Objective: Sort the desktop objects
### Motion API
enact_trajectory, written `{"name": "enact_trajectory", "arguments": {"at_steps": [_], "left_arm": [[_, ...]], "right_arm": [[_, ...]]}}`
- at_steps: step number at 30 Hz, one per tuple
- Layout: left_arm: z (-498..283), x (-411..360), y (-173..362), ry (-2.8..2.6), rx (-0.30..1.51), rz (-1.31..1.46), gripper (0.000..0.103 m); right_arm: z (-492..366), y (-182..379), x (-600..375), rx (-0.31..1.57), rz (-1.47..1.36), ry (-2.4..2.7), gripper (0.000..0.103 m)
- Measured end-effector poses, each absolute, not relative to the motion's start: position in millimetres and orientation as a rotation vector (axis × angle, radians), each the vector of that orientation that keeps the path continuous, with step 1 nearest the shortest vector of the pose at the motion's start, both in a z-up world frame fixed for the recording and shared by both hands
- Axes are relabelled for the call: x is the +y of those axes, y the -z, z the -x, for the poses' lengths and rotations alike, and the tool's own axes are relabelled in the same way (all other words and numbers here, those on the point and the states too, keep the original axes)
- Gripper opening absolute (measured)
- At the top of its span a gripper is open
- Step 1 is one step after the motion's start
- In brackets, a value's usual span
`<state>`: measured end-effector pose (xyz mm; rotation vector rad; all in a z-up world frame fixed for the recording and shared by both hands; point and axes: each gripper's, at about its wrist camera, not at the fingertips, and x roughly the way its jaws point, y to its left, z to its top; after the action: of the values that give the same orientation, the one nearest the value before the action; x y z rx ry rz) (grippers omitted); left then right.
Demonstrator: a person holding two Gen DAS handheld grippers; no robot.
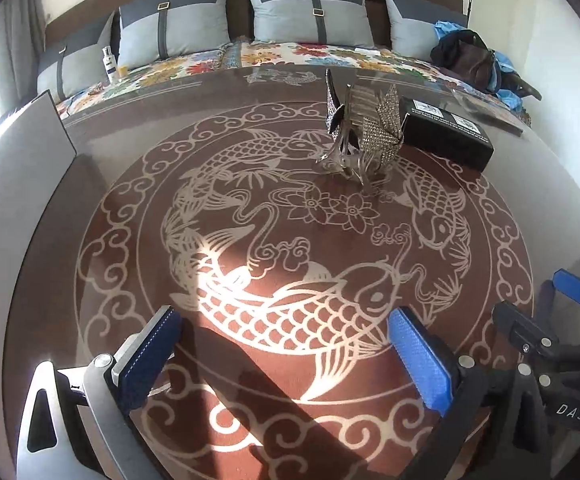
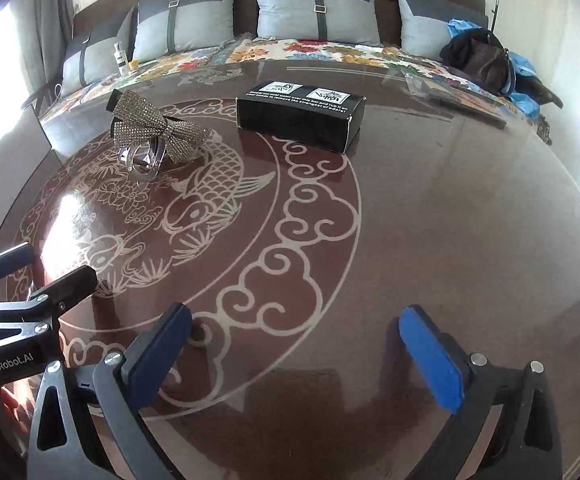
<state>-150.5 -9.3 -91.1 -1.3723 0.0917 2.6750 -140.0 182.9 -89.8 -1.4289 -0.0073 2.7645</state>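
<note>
While both grippers, left gripper (image 1: pixel 285 356) and right gripper (image 2: pixel 296 352), hang wide and empty over table (image 2: pixel 450 220), you're at approach; next reach rhinestone bow clip (image 2: pixel 157 136) or black box (image 2: pixel 302 116).

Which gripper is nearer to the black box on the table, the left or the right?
Right, slightly. The right gripper faces the black box almost straight ahead; the left gripper sits farther left, with the box to its upper right.

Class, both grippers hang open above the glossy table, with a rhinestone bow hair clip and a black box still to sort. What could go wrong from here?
1. The hair clip is irregular, with curved prongs; the left gripper might pinch only the bow and let it twist or slip.
2. The black box lies on the glossy table; a glancing touch may slide it away.
3. The right gripper works close beside the left; they could collide.
</note>
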Motion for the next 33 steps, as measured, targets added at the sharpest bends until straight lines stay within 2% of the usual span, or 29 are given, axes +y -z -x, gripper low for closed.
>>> {"name": "enact_trajectory", "arguments": {"at_steps": [8,33], "left_arm": [[125.7,-13.5,106.9,-2.673,0.092,1.376,0.103],[128.2,-13.6,105.3,-2.673,0.094,1.376,0.103]], "right_arm": [[140.9,89.3,181.9,-0.007,1.43,-2.763,0.103],[140.1,88.8,181.7,-0.007,1.429,-2.764,0.103]]}}
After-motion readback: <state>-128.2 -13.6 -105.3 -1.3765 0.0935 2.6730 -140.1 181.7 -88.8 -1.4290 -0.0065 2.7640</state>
